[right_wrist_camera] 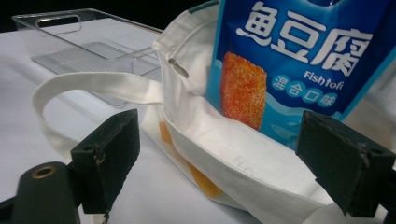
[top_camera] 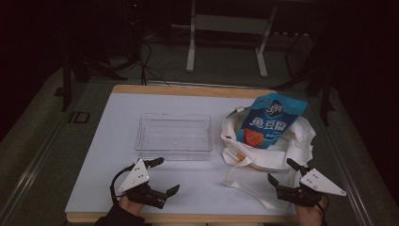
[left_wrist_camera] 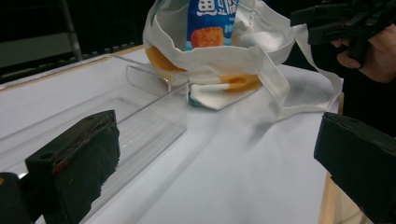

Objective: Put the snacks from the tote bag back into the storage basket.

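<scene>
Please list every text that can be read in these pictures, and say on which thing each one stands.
"鱼豆腐": large white characters on the blue snack bag.
"Fishtofu": small white word beneath them, same bag.
"混合口味": in small circles below that.
"3": in the logo at the bag's top; the rest is blurred.

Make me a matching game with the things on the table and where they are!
Things:
1. tray
2. snack bag
3. tote
4. left claw

Places or states:
A. sticking out of the tote
B. open, near the table's front edge
C. clear and empty, mid-table
D. white, lying right of the tray

Pairs: 1-C, 2-A, 3-D, 4-B
</scene>
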